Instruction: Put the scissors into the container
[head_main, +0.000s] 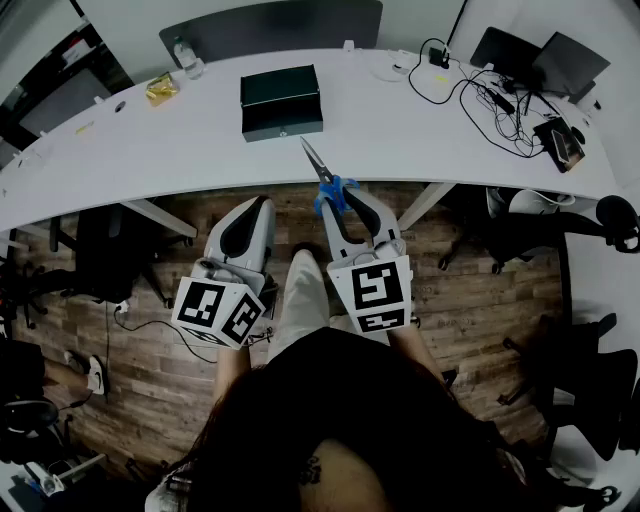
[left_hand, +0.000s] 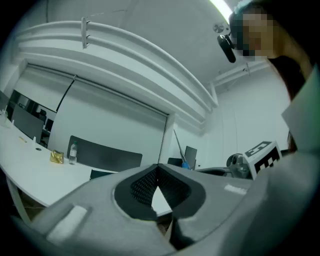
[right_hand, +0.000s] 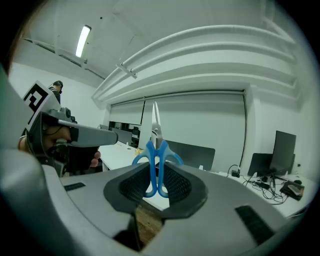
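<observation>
Blue handles of the scissors (right_hand: 156, 165) are clamped between the pads of your right gripper (head_main: 345, 200), with the blades closed and pointing away from you. In the head view the handles sit right at the near edge of the white desk (head_main: 120, 160), the blades reach over that edge, and your grippers are above the wooden floor (head_main: 150, 350). The container (head_main: 281, 102), a dark box, rests near the middle of the desk toward its far edge, well apart from the scissors. Your left gripper (head_main: 258, 212) hangs beside the right one, short of the near edge. Its jaws meet at the tips and nothing is between them.
</observation>
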